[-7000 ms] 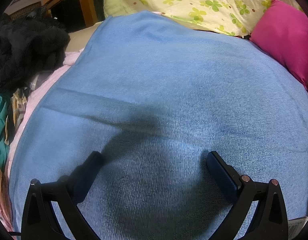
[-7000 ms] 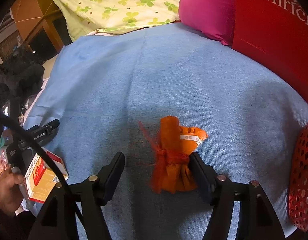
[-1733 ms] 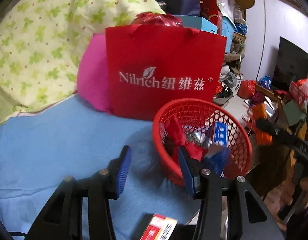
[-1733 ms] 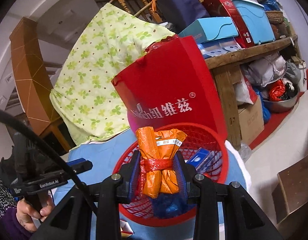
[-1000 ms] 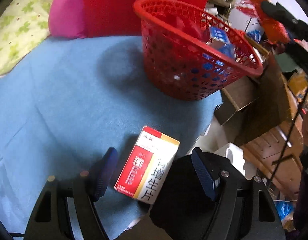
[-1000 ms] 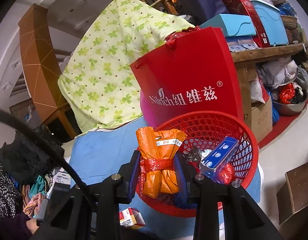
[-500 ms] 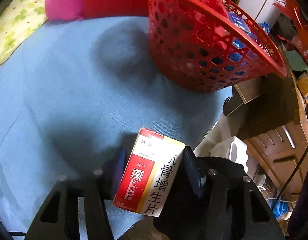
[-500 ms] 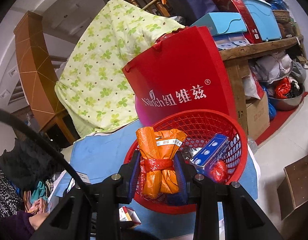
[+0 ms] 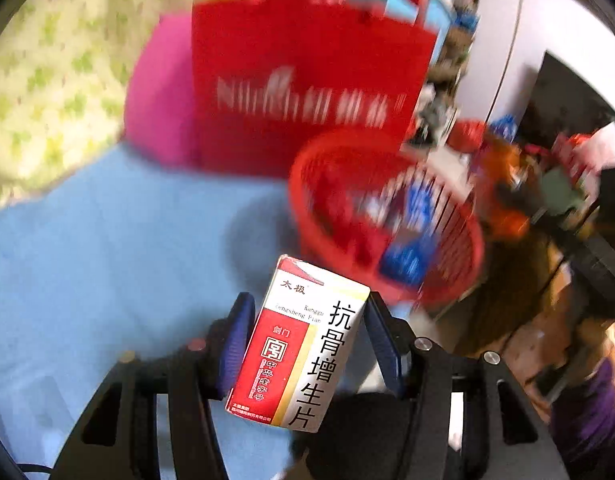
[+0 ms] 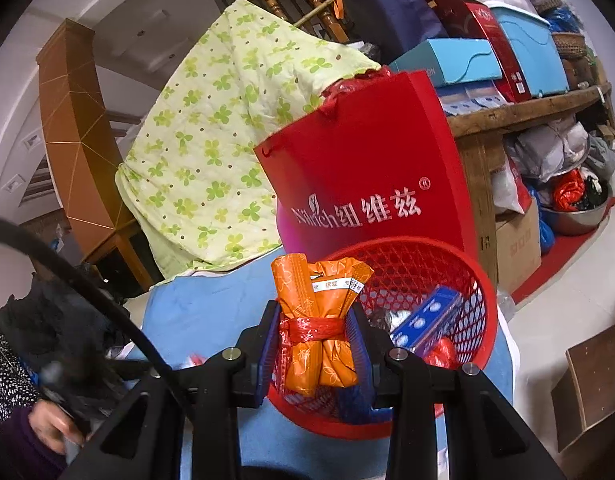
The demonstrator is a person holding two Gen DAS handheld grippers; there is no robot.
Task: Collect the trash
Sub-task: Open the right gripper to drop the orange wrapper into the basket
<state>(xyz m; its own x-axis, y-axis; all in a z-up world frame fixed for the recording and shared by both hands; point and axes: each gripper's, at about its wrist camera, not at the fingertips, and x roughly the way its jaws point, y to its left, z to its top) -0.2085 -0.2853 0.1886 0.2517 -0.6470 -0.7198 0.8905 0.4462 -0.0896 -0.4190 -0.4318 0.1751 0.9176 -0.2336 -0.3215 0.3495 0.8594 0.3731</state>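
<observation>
My left gripper [image 9: 305, 320] is shut on a red and white medicine box [image 9: 303, 344] and holds it lifted above the blue blanket [image 9: 107, 248], short of the red mesh basket [image 9: 307, 208]. The left wrist view is blurred. My right gripper [image 10: 313, 328] is shut on an orange wrapper bundle [image 10: 317, 320] tied with a red band, held over the near rim of the red basket [image 10: 481, 344]. The basket holds a blue box [image 10: 427, 320] and other trash.
A red paper bag [image 10: 367, 184] stands behind the basket, with a pink pillow [image 9: 159, 92] and a clover-print quilt [image 10: 219, 140] beside it. Cluttered shelves [image 10: 519, 108] and floor lie to the right. Dark clothes [image 10: 47, 320] lie to the left.
My left gripper has closed on the medicine box and lifted it off the blanket, swinging up to face the basket. My right gripper still holds the orange bundle over the basket.
</observation>
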